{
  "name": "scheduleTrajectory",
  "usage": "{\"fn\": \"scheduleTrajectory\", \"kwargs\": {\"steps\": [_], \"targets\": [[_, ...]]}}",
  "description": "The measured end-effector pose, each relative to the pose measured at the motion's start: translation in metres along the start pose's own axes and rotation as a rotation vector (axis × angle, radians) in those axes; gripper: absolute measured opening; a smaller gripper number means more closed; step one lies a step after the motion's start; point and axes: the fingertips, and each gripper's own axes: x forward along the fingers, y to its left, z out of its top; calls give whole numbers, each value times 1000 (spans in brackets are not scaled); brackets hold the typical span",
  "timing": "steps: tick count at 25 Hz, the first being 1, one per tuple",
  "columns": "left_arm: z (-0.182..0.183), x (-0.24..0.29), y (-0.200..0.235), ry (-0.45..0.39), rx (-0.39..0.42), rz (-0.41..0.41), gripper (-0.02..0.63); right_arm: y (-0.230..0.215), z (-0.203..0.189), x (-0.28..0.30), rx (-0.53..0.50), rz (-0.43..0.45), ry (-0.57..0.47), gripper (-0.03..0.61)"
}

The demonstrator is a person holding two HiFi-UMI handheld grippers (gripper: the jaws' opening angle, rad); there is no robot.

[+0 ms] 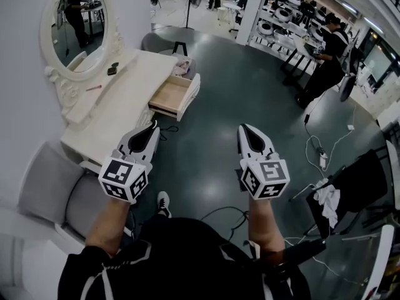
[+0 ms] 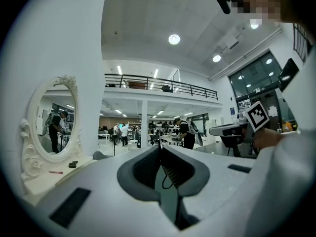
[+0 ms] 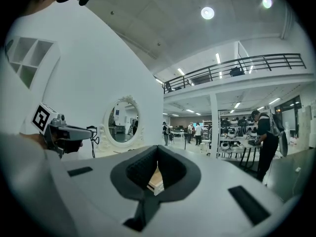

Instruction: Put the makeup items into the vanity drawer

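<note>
The white vanity table (image 1: 119, 108) stands at the left under an oval mirror (image 1: 78, 27), and its wooden drawer (image 1: 170, 97) is pulled open. On the tabletop lie a small dark makeup item (image 1: 112, 69) and a thin red pencil (image 1: 94, 87); the left gripper view shows the same dark item (image 2: 73, 164) and pencil (image 2: 55, 172) below the mirror. My left gripper (image 1: 154, 125) is shut and empty, held level over the table's near corner. My right gripper (image 1: 242, 129) is shut and empty too, over the floor short of the drawer. Through its jaws the drawer (image 3: 155, 180) shows.
A grey chair (image 1: 44, 186) stands at the near left, a grey stool (image 1: 156, 42) beyond the table. Cables (image 1: 315, 152) trail over the dark floor at the right, by a black chair with a white cloth (image 1: 328, 202). A person (image 1: 325, 61) works at benches far right.
</note>
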Motion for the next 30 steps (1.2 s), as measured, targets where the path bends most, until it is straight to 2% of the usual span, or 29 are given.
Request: {"fn": "scheduleTrajectory", "kwargs": {"steps": [15,30], "targets": [[-3,82,120,10,-9,-1,21,7,17,154,4,35,3,5],[-13,124,211,2,-42,-53,21,28,28,254,-35,9,32,5]]}}
